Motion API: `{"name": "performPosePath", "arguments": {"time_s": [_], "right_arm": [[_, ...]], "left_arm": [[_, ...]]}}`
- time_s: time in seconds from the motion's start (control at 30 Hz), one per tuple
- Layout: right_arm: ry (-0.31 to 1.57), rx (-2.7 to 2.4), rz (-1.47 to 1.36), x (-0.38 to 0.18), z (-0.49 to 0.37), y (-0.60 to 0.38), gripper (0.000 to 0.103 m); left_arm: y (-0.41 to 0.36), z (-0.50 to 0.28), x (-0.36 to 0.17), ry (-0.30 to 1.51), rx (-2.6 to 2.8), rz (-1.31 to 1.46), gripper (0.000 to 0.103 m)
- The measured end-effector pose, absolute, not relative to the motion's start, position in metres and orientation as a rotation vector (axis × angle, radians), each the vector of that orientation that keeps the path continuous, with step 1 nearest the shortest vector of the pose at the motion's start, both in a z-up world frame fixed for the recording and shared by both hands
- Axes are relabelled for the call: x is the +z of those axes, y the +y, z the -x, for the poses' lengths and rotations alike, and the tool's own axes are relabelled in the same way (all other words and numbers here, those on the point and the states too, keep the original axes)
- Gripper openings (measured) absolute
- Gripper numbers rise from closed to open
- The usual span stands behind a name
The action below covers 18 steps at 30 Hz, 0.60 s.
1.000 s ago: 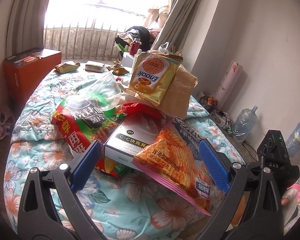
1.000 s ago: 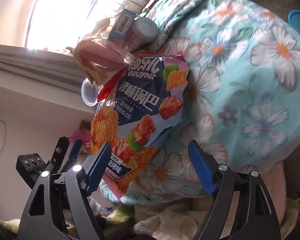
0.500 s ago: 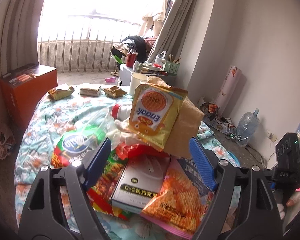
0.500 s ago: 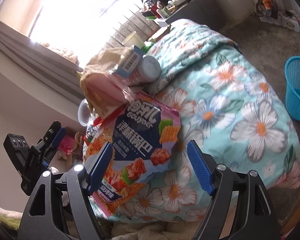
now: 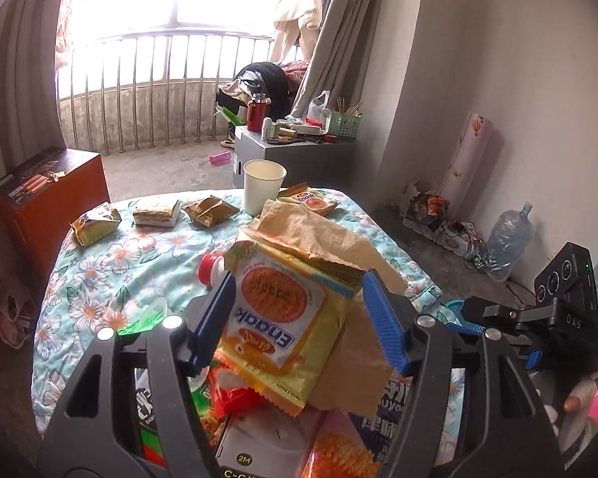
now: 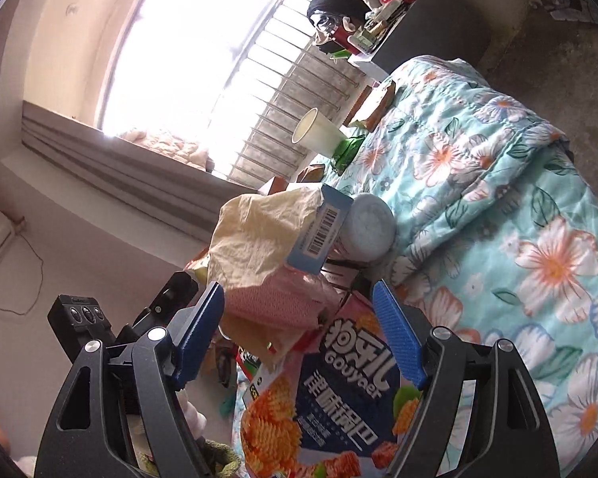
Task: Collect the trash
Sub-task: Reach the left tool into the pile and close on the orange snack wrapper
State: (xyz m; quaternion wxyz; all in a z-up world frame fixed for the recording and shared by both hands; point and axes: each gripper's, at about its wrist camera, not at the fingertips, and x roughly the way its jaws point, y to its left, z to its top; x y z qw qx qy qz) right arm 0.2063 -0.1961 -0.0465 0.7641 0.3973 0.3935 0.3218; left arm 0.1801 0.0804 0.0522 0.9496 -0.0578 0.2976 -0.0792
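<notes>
A heap of trash lies on the floral bedspread [image 5: 111, 263]. In the left wrist view my left gripper [image 5: 299, 318] is open, its blue fingers either side of a yellow Enaak snack packet [image 5: 287, 318] on top of a brown paper bag [image 5: 323, 239]. In the right wrist view my right gripper [image 6: 299, 330] is open above a blue and pink Gouyaer crisp bag [image 6: 339, 394], with a crumpled paper bag [image 6: 259, 239], a blue barcode box [image 6: 319, 231] and a round white tub [image 6: 366, 227] just beyond. A white paper cup [image 5: 263, 185] stands further back.
Three small snack packets [image 5: 155, 213] lie in a row at the bed's far edge. An orange box [image 5: 48, 195] stands left of the bed. A grey cabinet [image 5: 295, 151] with clutter sits by the window railing. A water jug [image 5: 506, 239] stands by the right wall.
Both grippers have moved forward over the heap. The left one now straddles the yellow packet; the right one has passed up the crisp bag toward the paper bag.
</notes>
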Motion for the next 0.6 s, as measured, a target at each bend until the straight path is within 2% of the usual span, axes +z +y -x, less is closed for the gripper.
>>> {"name": "performPosePath", "arguments": {"time_s": [0.23,0.47,0.6], "right_arm": [[0.852,0.729,-0.899,-0.048,-0.220,-0.190,0.076],[0.867,0.747,-0.905,-0.051,-0.217,-0.186,0.076],[0.871,0.759,-0.913,-0.049,-0.216,-0.184,0.076]], "left_arm": [[0.066,-0.201,0.041,0.646,-0.086,0.088,0.067],[0.079,-0.196,0.041,0.656,-0.082,0.176,0.043],[0.091,-0.189,0.043,0.650,-0.089,0.238,0.037]]}}
